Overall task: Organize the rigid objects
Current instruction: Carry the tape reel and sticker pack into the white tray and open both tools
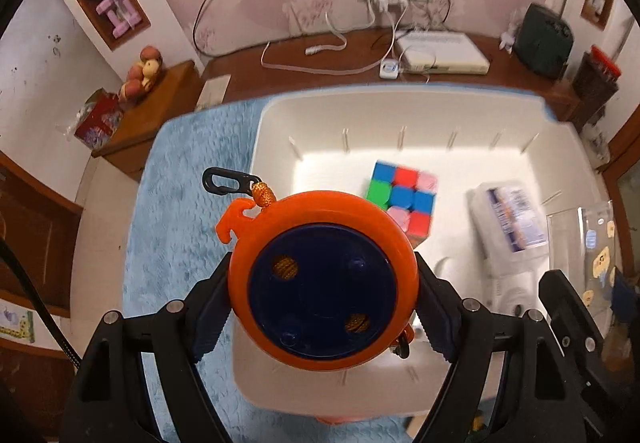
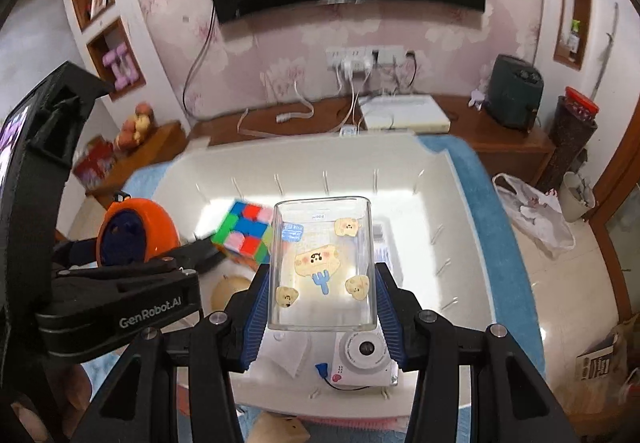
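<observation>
Reel: orange disc with dark blue hub, clamped across its rim by the left gripper, pads tight on both sides. Flat face turned toward the camera, so the disc's axis runs roughly along the fingers; a black clip on orange cord hangs out at its upper left. It hangs over the near left corner of the white bin, partly over the blue mat outside the left wall.

Clear box: see-through, cartoon stickers, long axis running away from the fingers. The right gripper is clamped on its two long sides near the close end. It hangs over the middle of the bin, nearer the near wall than the far one.

Already on the bin floor: cube left of centre, a wrapped packet toward the right wall, a toy camera against the near wall directly beneath the box, and a pale rounded thing near the left wall, too hidden to name.

Key relation: both loads are above the bin, reel on the left, box to its right, and the two grippers are close beside each other. Judgement: the box is the better placed for release, but the camera lies under it; free floor lies toward the far right corner. The reel needs to go rightward, clear of the left wall, and short of the cube. Risk: the grippers knocking together, or the reel rolling once let go.
</observation>
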A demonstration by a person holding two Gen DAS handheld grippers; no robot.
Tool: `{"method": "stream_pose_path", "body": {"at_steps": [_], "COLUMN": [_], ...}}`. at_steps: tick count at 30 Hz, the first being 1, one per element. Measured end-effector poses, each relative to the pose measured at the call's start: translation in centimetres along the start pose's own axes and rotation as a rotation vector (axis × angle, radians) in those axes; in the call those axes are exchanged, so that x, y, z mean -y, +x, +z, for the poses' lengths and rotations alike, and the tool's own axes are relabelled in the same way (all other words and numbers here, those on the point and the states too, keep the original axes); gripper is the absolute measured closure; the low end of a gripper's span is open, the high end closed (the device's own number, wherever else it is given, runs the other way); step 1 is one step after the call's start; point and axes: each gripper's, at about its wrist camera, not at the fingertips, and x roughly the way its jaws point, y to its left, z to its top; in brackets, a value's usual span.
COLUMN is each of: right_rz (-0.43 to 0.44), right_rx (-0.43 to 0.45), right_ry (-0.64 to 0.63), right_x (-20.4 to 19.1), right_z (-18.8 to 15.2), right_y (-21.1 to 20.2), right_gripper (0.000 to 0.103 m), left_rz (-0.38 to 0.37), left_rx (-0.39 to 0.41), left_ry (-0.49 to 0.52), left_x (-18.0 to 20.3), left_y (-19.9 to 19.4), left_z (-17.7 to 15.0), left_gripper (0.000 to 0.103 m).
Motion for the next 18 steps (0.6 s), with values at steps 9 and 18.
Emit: {"method": "stream_pose_path", "body": {"at_steps": [9,18], "right_rz": [-0.004,-0.036], "right_rx": [-0.126,-0.180], "right_ry": [-0.038,-0.050], "right_x": [-0.8,-1.0], "right_z": [-1.5,-2.5], "right_y": [3.2,3.5], "right_gripper": [0.053,0.036], "left_rz": [0.030,0.013], "left_rx": [-0.093,-0.150], "left_ry": [0.007,0.022], "left_x": [0.5,0.5], "left_y": [3.6,4.7], "left_z": [-1.5,-2.1], "left_gripper": [0.020,0.020]}}
